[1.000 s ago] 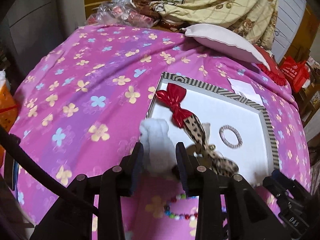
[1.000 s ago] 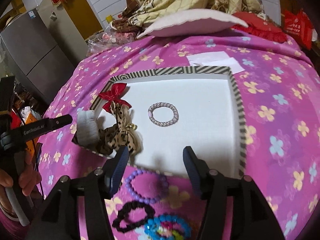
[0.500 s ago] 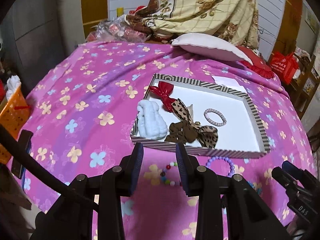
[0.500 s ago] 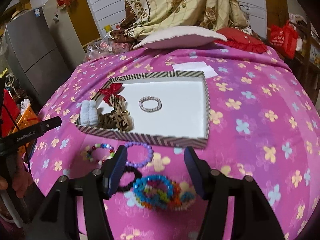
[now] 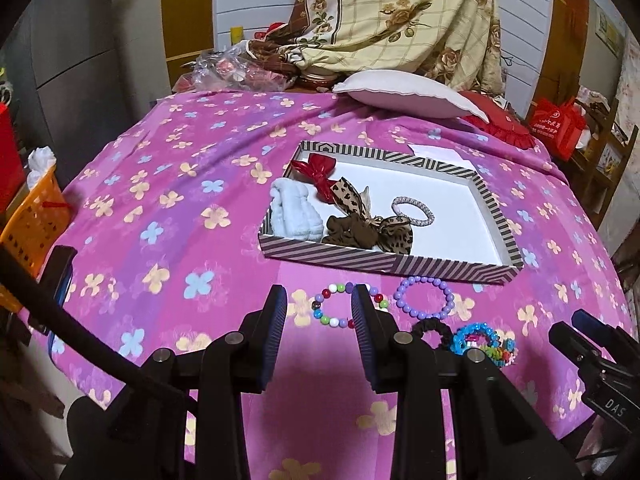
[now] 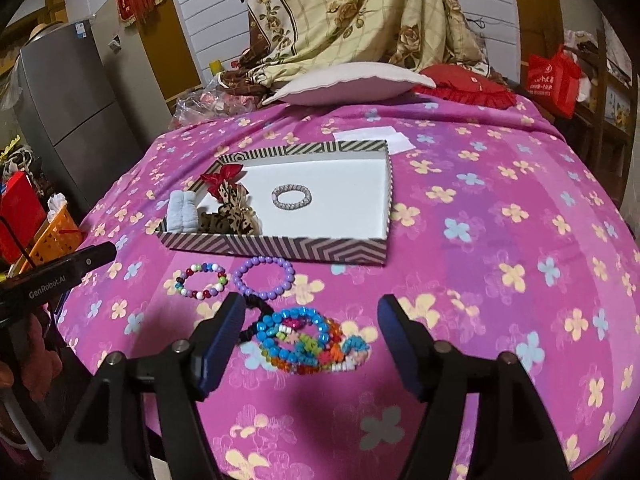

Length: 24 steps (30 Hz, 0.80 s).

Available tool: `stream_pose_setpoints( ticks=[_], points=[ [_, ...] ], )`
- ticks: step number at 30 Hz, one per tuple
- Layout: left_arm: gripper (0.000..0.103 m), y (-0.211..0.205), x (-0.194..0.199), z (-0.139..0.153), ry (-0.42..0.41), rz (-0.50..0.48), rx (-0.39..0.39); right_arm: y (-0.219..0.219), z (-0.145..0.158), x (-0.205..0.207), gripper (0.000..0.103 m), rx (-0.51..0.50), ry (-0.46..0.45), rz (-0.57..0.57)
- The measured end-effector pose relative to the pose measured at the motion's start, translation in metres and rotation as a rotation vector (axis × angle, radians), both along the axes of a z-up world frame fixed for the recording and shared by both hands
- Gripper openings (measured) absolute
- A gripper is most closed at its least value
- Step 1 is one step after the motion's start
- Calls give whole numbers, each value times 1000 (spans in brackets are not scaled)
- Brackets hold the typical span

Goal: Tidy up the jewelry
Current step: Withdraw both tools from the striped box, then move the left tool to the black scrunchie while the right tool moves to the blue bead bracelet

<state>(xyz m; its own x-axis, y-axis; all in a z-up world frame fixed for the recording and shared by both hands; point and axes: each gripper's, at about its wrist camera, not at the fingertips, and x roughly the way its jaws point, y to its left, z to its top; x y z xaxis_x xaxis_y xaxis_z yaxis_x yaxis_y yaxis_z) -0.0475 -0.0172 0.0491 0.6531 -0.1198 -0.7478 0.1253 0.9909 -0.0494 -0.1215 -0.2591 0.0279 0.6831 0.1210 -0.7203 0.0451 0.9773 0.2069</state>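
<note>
A striped box on the pink flowered cloth holds a white fluffy scrunchie, a red bow, a leopard bow and a silver bracelet. In front of it lie a multicolour bead bracelet, a purple bead bracelet, a black scrunchie and a bright blue beaded pile. My left gripper stands open above the multicolour bracelet, holding nothing. The jaws of my right gripper are opening above the blue pile; nothing is gripped.
A white pillow and red cushion lie at the cloth's far edge, with a white paper behind the box. An orange basket stands off the left edge, a red bag at the right.
Both grippers have pulled back from the box toward the near edge. The white scrunchie, earlier between the left fingers, now lies in the box. The right jaws have widened.
</note>
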Motion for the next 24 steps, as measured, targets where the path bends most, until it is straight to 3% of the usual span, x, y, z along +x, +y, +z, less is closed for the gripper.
stream_pose_setpoints(
  ticks=[16, 24],
  points=[
    [49, 4, -13, 9, -6, -7, -27, -7, 10, -14, 72, 10, 29, -29],
    [49, 18, -7, 3, 47, 14, -84, -13, -8, -13, 72, -9, 74, -33]
  ],
)
